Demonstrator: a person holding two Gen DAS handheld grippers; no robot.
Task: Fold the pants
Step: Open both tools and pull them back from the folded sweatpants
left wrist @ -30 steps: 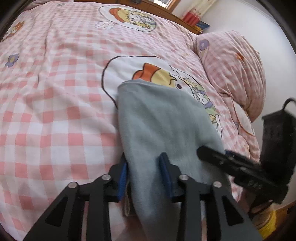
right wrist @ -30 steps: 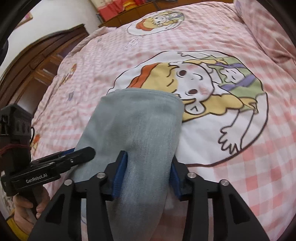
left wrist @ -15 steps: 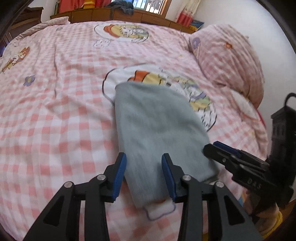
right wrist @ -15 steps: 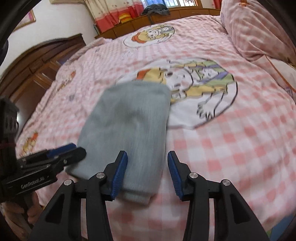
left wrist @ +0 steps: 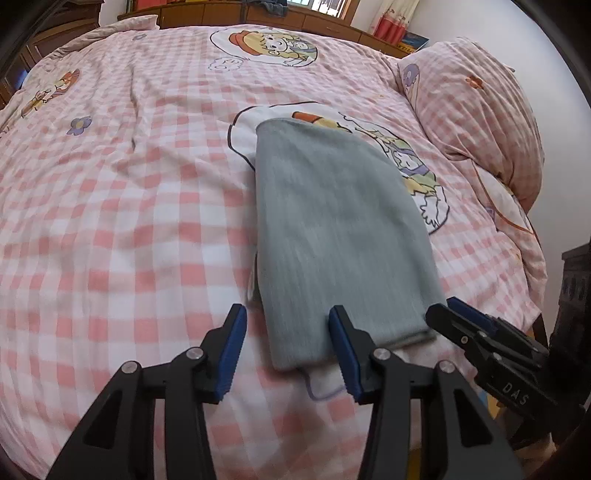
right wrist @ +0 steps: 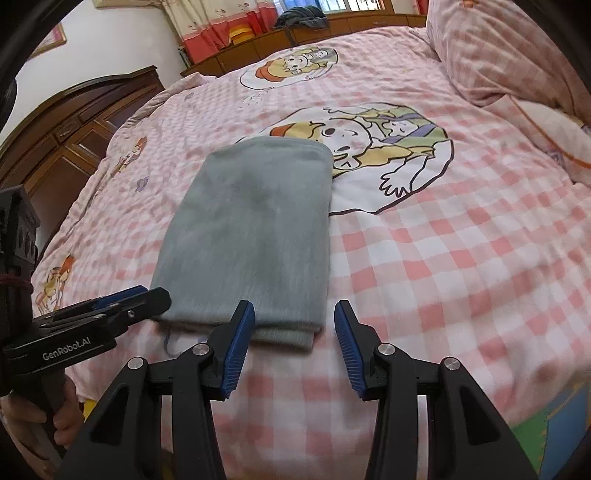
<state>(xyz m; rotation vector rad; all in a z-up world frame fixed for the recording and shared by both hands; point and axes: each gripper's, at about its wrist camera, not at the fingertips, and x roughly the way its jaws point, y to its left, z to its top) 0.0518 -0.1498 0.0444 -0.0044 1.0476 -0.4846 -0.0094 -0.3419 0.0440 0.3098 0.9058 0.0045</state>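
Note:
The grey pants [left wrist: 332,229] lie folded into a flat oblong on the pink checked quilt [left wrist: 110,221], partly over a cartoon print. A bit of white lining with a thin cord [left wrist: 325,384] sticks out under their near edge. My left gripper [left wrist: 286,314] hovers just short of the near left corner. Its jaws are opening and the pads press on nothing. My right gripper [right wrist: 293,310] stands open over the near right corner of the pants [right wrist: 255,229], clear of the cloth. Each view shows the other gripper at its side: the right gripper [left wrist: 443,310], the left gripper [right wrist: 155,295].
A pink checked pillow [left wrist: 472,110] lies at the right end of the bed. Dark wooden furniture [right wrist: 74,140] stands beyond the left side, and a wooden ledge with clothes [right wrist: 303,18] runs along the far side. A person's hand [right wrist: 55,417] holds the left gripper's handle.
Both grippers have let go of the pants' near edge and pulled back toward the near side of the bed. The pants now rest flat. The left jaws stand slightly wider.

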